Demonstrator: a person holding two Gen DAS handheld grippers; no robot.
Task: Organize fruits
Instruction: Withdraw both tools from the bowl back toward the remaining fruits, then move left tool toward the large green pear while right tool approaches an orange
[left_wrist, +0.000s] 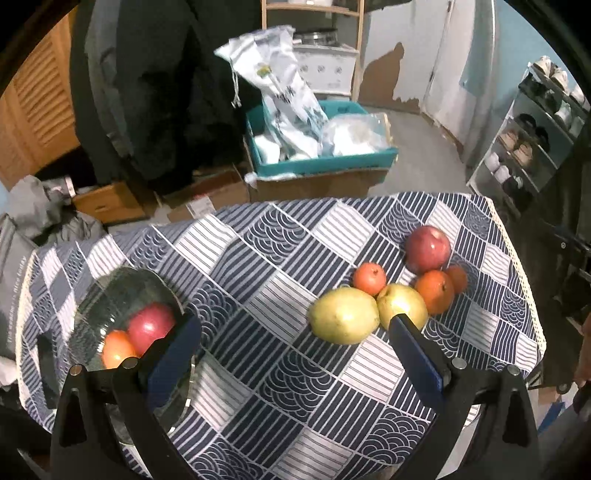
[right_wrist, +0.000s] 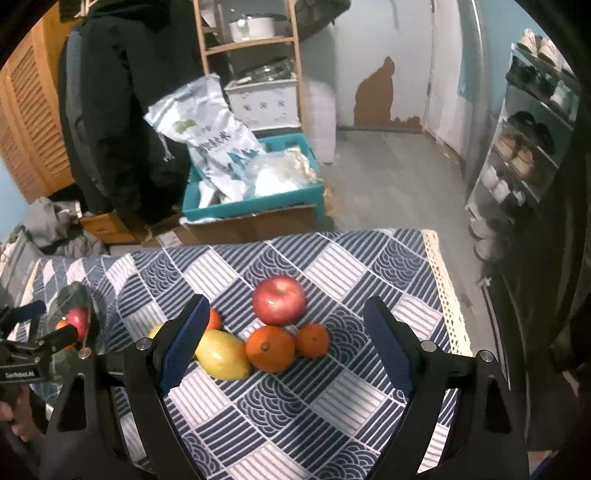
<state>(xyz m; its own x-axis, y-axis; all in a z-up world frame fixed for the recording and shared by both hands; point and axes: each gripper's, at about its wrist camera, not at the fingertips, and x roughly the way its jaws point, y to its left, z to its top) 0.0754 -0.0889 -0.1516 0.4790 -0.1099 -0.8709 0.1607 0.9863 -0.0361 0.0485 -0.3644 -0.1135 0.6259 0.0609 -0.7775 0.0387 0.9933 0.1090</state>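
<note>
The table (left_wrist: 280, 369), under a blue-and-white patterned cloth, carries everything. Toward nine o'clock in the left wrist view sits a glass bowl (left_wrist: 110, 295), already holding a red apple (left_wrist: 151, 326) and an orange fruit (left_wrist: 116, 349). The loose fruit lies bunched toward two o'clock of the cloth's centre.

Largest of the bunch is the red apple (right_wrist: 279, 300), at the twelve o'clock end of the cluster in the right wrist view. Next come two yellow-green pears (left_wrist: 343, 315) (left_wrist: 402, 304), side by side and touching, then an orange (right_wrist: 269, 353), then two smaller oranges (right_wrist: 313, 339) (left_wrist: 369, 277).

The left gripper (left_wrist: 295, 339) has its jaws standing apart with nothing between them. The right gripper (right_wrist: 288, 343) is likewise spread wide and empty, hanging above the cluster.

Judgement: the fruits look firm, smooth-skinned and round, so liable to roll or slip. Each is best taken across its widest girth, the pears across the belly, with moderate pressure to avoid bruising. The bowl looks fragile.
</note>
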